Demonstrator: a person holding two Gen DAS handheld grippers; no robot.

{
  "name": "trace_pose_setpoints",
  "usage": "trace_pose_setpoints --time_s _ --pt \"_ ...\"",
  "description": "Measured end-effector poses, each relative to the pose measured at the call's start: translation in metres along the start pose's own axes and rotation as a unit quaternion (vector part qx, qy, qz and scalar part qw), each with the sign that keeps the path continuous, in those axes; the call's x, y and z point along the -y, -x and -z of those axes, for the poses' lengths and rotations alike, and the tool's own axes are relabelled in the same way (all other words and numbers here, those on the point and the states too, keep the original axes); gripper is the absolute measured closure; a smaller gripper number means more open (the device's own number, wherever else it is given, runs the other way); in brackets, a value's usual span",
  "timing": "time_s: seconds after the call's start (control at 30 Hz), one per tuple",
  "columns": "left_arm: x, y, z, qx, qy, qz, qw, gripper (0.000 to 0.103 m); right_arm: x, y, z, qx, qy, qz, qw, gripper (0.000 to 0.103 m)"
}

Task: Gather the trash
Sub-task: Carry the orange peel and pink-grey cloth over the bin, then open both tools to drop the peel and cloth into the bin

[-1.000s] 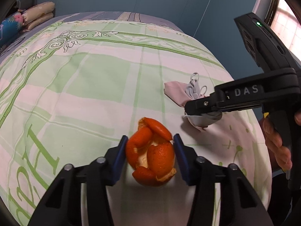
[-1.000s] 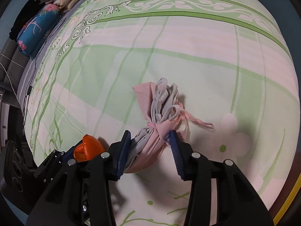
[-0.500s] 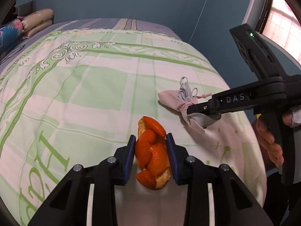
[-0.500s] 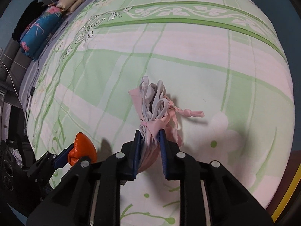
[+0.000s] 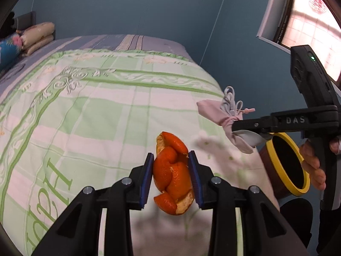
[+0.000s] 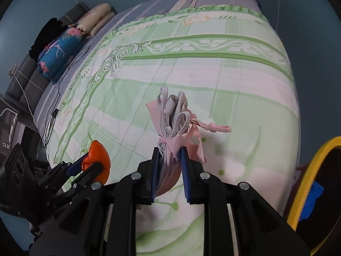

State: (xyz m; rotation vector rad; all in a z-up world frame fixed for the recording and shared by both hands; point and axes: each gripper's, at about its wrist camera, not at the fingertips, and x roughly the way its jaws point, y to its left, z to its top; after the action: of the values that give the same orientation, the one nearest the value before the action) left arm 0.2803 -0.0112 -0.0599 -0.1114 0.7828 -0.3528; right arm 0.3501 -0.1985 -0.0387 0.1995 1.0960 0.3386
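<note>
My left gripper (image 5: pixel 171 172) is shut on a curl of orange peel (image 5: pixel 171 177) and holds it above the green checked bedspread (image 5: pixel 96 115). My right gripper (image 6: pixel 170 170) is shut on a bundle of pink and grey face masks (image 6: pixel 173 125), lifted off the bed. The bundle also shows in the left wrist view (image 5: pixel 226 115), at the right edge of the bed, just above a brown bin with a yellow rim (image 5: pixel 285 164). The peel shows in the right wrist view (image 6: pixel 97 160) at lower left.
The bin stands off the right side of the bed, and its yellow rim (image 6: pixel 307 183) shows something blue (image 6: pixel 313 200) inside. Pillows (image 6: pixel 61 42) lie at the bed's head. A cable (image 6: pixel 51 115) trails along the far side. A window (image 5: pixel 315 21) is at upper right.
Both grippers closed on their items and lifted them off the bedspread. The right gripper carried the masks toward the bin, which has come into view.
</note>
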Motion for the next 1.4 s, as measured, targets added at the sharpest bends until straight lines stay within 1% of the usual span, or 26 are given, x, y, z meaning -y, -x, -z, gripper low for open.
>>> trace_pose_setpoints --time_s 0.13,0.4,0.53,0.7,0.87,1.07,1.2,1.27,1.4 --pt "0.028 0.014 -0.005 0.009 -0.015 0.009 0.9998 0.072 0.021 0.035 0.011 0.029 -0.011 -0.002 1.000 0.085" --pt "0.103 0.032 -0.017 0.029 -0.078 0.041 0.9958 0.072 0.079 0.099 0.035 0.084 -0.049 0.001 0.995 0.085" --pt "0.139 0.029 -0.021 0.031 -0.109 0.053 0.9921 0.072 0.112 0.123 0.049 0.102 -0.070 0.013 0.992 0.085" --pt "0.184 0.016 -0.024 0.022 -0.144 0.071 0.9867 0.072 0.150 0.149 0.069 0.118 -0.095 0.032 0.988 0.085" --pt "0.229 -0.001 -0.025 0.016 -0.177 0.093 0.9797 0.072 0.185 0.165 0.086 0.134 -0.123 0.051 0.982 0.085" --pt "0.270 -0.022 -0.023 0.008 -0.206 0.116 0.9717 0.072 0.230 0.175 0.103 0.143 -0.156 0.079 0.974 0.084" --pt "0.291 -0.037 -0.022 0.003 -0.222 0.127 0.9668 0.072 0.252 0.178 0.114 0.145 -0.170 0.089 0.971 0.084" --pt "0.299 -0.044 -0.022 0.000 -0.228 0.132 0.9647 0.072 0.258 0.180 0.118 0.150 -0.171 0.100 0.969 0.084" --pt "0.313 -0.057 -0.018 -0.009 -0.234 0.142 0.9617 0.072 0.272 0.181 0.125 0.150 -0.179 0.101 0.967 0.084"
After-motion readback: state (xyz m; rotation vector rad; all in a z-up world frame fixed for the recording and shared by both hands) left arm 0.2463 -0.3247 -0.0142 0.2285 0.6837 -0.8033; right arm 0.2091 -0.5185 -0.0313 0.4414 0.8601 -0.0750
